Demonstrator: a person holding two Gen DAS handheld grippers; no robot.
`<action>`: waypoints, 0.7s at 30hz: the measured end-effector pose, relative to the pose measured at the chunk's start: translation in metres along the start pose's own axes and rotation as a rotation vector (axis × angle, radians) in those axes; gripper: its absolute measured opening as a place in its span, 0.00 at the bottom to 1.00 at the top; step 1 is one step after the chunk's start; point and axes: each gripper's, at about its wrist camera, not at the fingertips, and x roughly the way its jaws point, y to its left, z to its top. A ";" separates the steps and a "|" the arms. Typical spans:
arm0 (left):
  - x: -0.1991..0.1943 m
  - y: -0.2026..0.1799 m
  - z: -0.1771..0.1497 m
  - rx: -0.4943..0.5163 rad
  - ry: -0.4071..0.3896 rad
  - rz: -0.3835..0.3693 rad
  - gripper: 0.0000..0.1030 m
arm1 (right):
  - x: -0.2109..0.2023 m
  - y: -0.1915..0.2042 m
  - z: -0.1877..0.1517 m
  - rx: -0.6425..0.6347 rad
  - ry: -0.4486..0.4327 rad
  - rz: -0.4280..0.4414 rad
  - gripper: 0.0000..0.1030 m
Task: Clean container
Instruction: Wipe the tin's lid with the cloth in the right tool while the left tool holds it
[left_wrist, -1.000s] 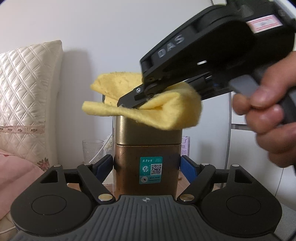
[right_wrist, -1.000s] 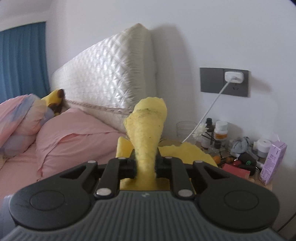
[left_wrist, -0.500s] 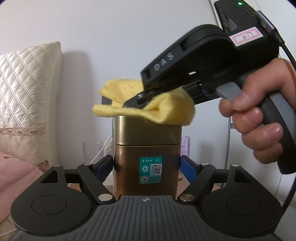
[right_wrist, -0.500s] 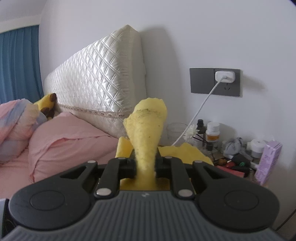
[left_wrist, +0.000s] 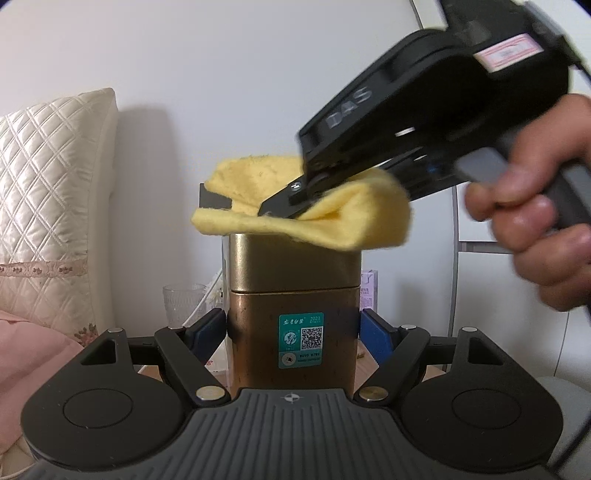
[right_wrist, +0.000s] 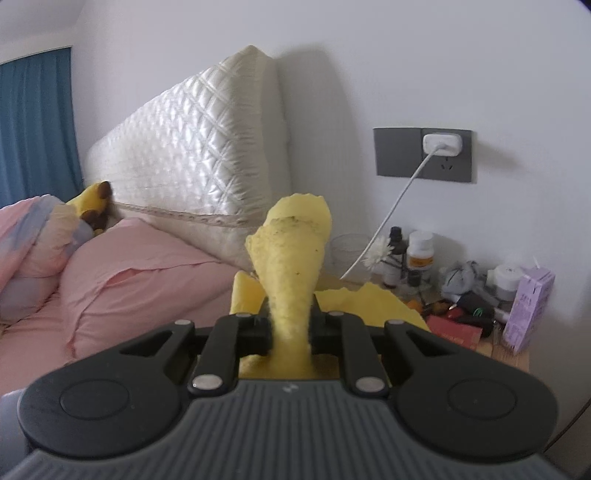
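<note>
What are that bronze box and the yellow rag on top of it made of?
The box looks like thin sheet metal with a brushed bronze-gold finish: it has a soft sheen and a crisp seam under its lid. The rag appears to be fuzzy microfibre or fleece, going by its matte, napped surface and limp folds.

I see bronze tin (left_wrist: 293, 314) upright, frame centre, lid on, teal label facing me; yellow cloth (left_wrist: 343, 225) draped on top.

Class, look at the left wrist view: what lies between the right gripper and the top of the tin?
The yellow cloth, pinched in the right gripper, lies draped on the lid of the tin, which the left gripper clamps.
</note>
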 end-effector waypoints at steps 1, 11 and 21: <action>-0.002 -0.001 -0.002 0.000 -0.003 -0.002 0.79 | 0.004 -0.001 0.001 0.010 -0.004 -0.001 0.17; -0.016 -0.004 -0.009 0.003 -0.012 -0.019 0.79 | 0.000 0.015 0.001 0.047 0.025 0.081 0.17; -0.028 -0.009 -0.015 0.011 -0.013 -0.027 0.79 | 0.002 -0.001 0.003 0.017 0.014 0.005 0.17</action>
